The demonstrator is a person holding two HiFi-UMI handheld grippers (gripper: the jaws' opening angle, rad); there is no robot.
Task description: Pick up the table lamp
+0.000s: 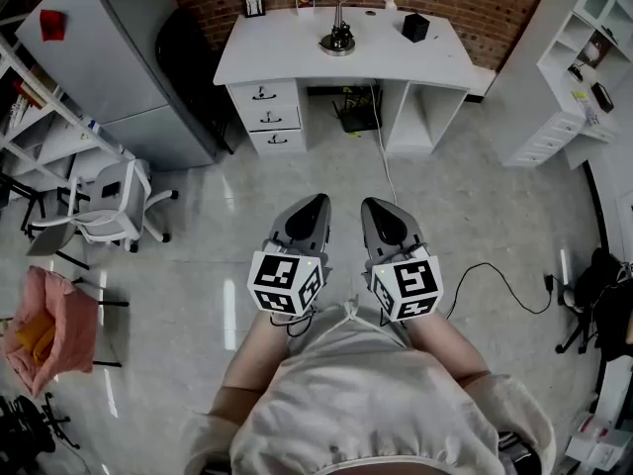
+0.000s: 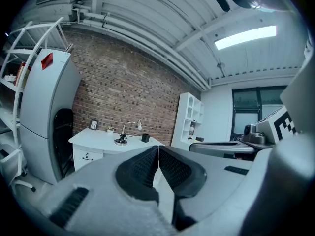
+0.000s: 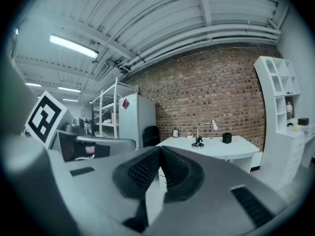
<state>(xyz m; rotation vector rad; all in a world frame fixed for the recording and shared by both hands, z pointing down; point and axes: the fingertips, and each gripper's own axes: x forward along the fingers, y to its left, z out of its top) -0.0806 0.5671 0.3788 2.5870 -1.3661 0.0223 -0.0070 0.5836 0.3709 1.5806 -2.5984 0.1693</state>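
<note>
Shut left tool and right tool face open floor before desk.

At the back of the desk, left of the lamp, two small items (one dark, one pale) are too small to tell. Right of the desk, the shelf is cut off by the picture's edge.

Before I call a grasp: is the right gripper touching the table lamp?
Apart. Head view: the right gripper hangs over floor, well short of the desk bearing the table lamp.
</note>
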